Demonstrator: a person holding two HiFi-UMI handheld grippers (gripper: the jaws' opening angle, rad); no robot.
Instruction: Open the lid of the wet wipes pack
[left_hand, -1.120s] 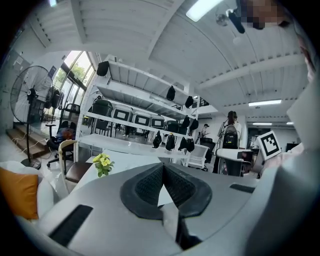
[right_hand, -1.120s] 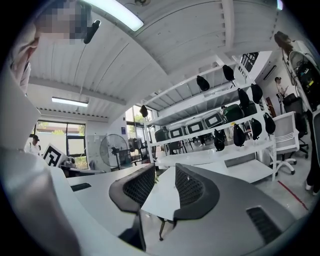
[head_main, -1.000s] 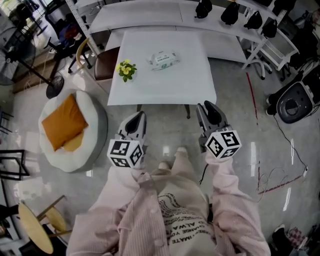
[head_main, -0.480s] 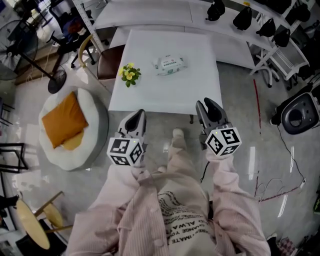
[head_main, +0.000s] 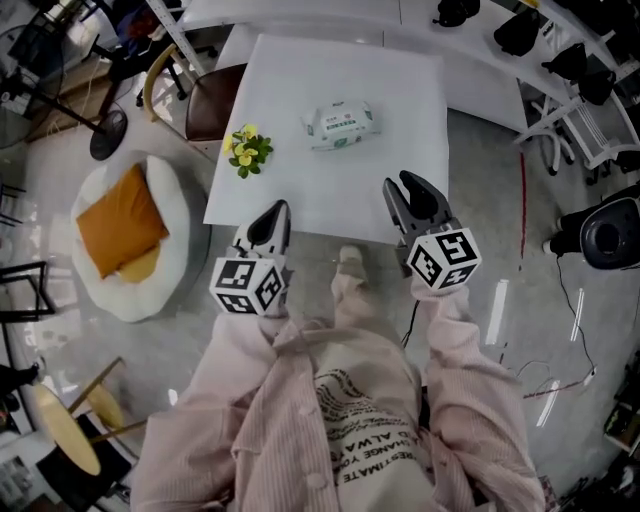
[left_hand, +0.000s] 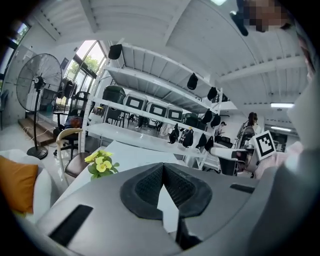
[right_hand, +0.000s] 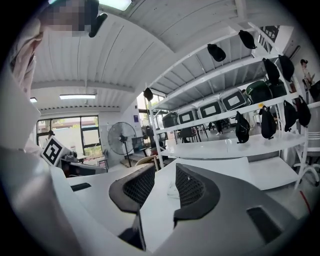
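Where the white bench (head_main: 400, 110) is viewed from above, the wet wipes pack (head_main: 342, 125) is found lying flat on its far half, near the middle. Its lid side is turned up and the lid is seemingly down (what the pack holds is not shown). A small cluster of yellow flowers (head_main: 247, 150) is set to the left of the pack, close to the bench's left edge; whether it stands in a pot cannot be told.

Both tools are held at the near edge of the bench, well apart from the pack. The left tool (head_main: 276, 214) is seen with its jaws brought together at the tips, and nothing is gripped between them. The right tool (head_main: 404, 187) is held with its jaws spread apart, and nothing is clasped in the gap.

A brown chair seat (head_main: 210, 105) is tucked against the bench's left side. On the floor further left, a round white floor cushion (head_main: 183, 245) is placed, and an orange pillow (head_main: 118, 225) is cradled in its hollow.
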